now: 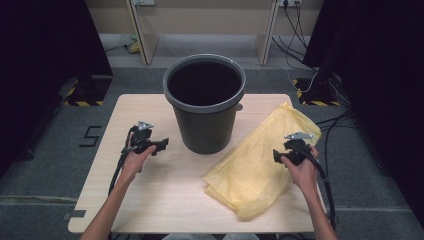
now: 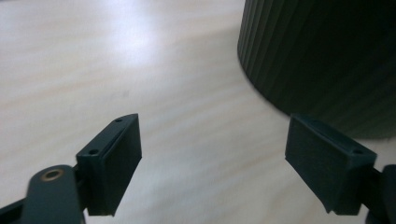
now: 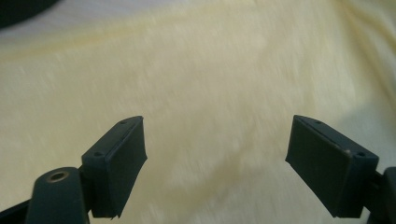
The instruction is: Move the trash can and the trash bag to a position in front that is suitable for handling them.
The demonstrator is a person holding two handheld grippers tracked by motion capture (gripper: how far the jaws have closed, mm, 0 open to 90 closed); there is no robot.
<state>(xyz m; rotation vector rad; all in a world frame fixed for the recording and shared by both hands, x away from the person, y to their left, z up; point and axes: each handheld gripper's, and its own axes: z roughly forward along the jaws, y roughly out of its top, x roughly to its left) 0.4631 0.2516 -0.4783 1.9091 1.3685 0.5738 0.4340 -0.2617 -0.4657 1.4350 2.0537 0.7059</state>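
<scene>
Fingers (image 2: 116, 158) of the left gripper (image 1: 161, 145) stand wide apart, empty, beside the bin (image 1: 205, 102). Right gripper (image 1: 278, 156) fingers (image 3: 119, 161) gape empty above the yellow bag (image 1: 250, 170) lying flat on the tabletop (image 1: 150, 200).

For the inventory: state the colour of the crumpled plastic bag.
Pale yellow plastic bag; high view shows it best.

yellow bag (image 1: 260, 160) | crumpled, flat | table, right of bin (image 1: 205, 102)

I am counting 1 grey bin (image 1: 204, 102), 1 yellow bag (image 1: 260, 162), 1 wooden table (image 1: 165, 195) and 2 grippers: the left gripper (image 1: 162, 145) and the right gripper (image 1: 276, 156).
</scene>
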